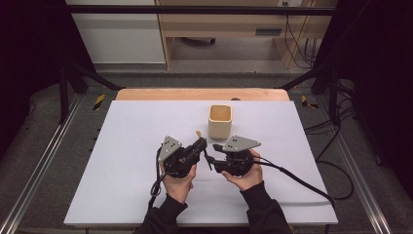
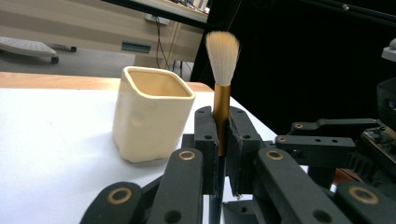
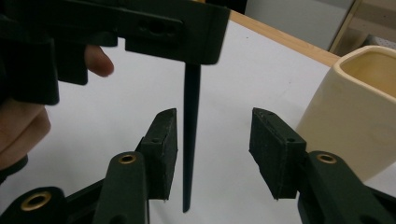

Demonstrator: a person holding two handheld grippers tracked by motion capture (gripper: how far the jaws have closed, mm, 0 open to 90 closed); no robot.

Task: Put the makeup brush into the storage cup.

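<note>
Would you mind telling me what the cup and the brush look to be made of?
The cup looks like glazed ceramic: cream, slightly uneven walls, soft sheen, darker tan rim. The brush has pale, fluffy bristles, natural or synthetic I cannot tell, a golden-brown collar that may be metal or lacquered wood, and a thin dark handle, possibly plastic or painted wood. The left gripper clamps it.

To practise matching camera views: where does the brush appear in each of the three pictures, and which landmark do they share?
High view: brush centre, bristle end poking past the left gripper.
Left gripper view: centre, upright, clamped between the jaws, bristles up.
Right gripper view: its dark handle between the open jaws.
Shared landmark: the cream cup.
</note>
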